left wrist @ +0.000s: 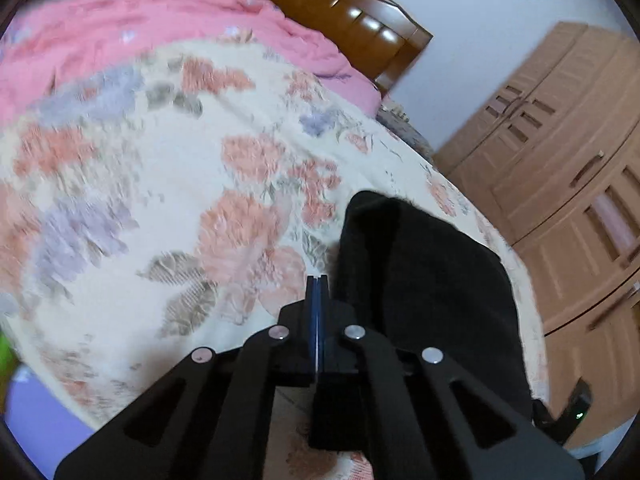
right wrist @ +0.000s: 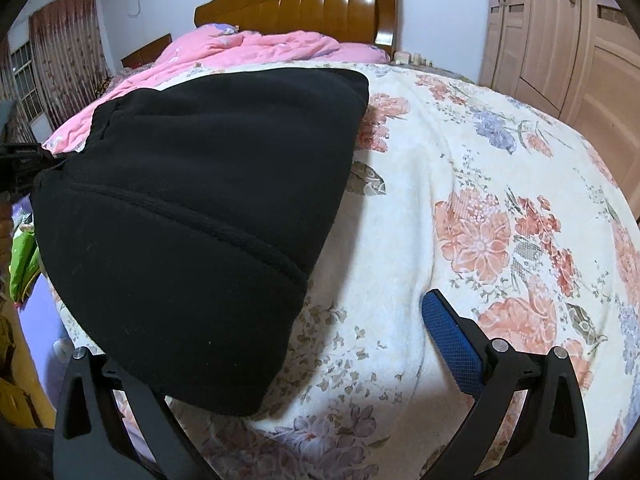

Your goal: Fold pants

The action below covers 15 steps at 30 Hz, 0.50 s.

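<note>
The black pants (right wrist: 192, 216) lie folded into a thick bundle on the floral bedspread (right wrist: 460, 160). In the right wrist view my right gripper (right wrist: 280, 344) is open; its blue-padded right finger (right wrist: 452, 344) rests over the bedspread, and the left finger is hidden behind the bundle's near edge. In the left wrist view my left gripper (left wrist: 317, 284) is shut with its blue pads pressed together and nothing visible between them. It hovers just left of the pants (left wrist: 424, 280), which lie at the bed's right edge.
A pink quilt (right wrist: 256, 46) lies bunched at the head of the bed, in front of a wooden headboard (right wrist: 304, 4). A light wooden wardrobe (left wrist: 560, 160) stands beside the bed. Curtains and a window (right wrist: 52, 60) are at far left.
</note>
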Available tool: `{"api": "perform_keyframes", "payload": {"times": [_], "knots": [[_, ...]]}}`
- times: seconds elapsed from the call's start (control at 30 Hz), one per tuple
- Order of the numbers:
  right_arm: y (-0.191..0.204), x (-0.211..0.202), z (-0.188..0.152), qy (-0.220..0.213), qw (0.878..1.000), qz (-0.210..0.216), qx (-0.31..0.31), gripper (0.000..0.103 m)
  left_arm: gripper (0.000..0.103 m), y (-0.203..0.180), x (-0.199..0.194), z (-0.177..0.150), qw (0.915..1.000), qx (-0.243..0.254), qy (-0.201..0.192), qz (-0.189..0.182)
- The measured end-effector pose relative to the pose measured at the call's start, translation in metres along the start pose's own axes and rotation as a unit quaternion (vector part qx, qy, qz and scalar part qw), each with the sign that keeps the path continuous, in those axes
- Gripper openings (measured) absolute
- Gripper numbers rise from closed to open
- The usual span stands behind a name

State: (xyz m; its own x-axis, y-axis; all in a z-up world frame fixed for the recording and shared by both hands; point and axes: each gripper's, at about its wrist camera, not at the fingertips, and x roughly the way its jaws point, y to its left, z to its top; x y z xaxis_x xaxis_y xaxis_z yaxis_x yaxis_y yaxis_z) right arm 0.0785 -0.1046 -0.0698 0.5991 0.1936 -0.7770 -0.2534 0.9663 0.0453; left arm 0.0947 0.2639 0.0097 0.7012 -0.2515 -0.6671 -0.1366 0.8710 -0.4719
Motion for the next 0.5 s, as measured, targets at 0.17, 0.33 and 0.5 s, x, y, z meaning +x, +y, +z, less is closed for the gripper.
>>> {"api": "perform_keyframes", "payload": {"times": [0.17, 0.33, 0.5], "knots": [[-0.004, -0.047, -0.011, -0.037, 0.998, 0.053, -0.026, 0.098, 0.101, -0.089, -0.023, 0.005, 0.9891, 0.123, -0.044, -0.067], [-0.017, -0.061, 0.023, -0.1, 0.987, 0.123, 0.027, 0.098, 0.101, -0.158, 0.038, 0.001, 0.9719, 0.219, 0.044, -0.075], [0.028, -0.008, 0.072, -0.027, 0.978, 0.2, -0.045, 0.098, 0.097, -0.151, 0.085, -0.009, 0.9659, 0.236, 0.103, 0.025]]}}
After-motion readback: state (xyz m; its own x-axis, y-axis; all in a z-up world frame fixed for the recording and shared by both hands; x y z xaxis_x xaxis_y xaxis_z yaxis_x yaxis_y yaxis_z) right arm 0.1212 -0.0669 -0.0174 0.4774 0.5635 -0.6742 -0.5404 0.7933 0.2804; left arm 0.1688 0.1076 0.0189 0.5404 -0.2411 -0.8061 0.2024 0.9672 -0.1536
